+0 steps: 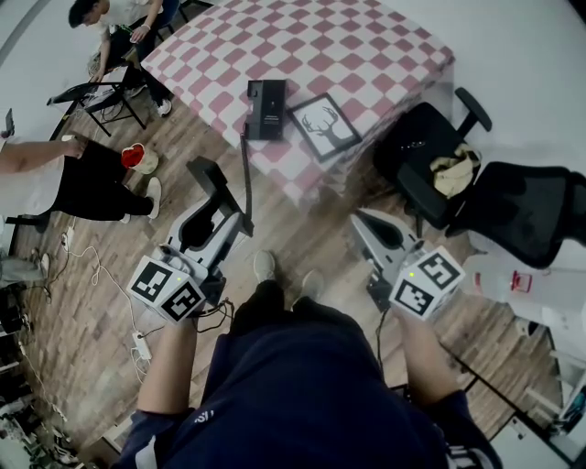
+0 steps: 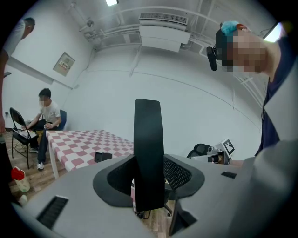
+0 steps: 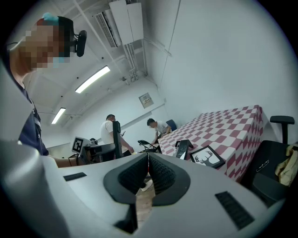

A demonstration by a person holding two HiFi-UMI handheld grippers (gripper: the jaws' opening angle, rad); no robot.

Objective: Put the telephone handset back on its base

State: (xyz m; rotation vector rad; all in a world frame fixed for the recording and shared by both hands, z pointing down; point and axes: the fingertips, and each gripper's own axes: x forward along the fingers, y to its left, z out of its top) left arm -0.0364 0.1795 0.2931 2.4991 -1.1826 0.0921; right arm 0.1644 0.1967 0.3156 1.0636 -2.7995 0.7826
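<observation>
Could not see the lower end of the handset [image 2: 148,139], sunk in the left claw [image 2: 149,181], nor read print on the base [image 1: 265,108].

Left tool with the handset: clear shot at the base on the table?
Probably yes. The left tool is shut on the handset, and the base lies near the table front edge with only floor between. The framed deer picture sits beside it, not in the way.

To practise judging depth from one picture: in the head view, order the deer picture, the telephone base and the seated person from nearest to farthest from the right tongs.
1. Deer picture, at the near corner of the table, just ahead of the right tongs.
2. Telephone base, on the table, left of the picture.
3. Seated person, far left, beyond the table.
</observation>
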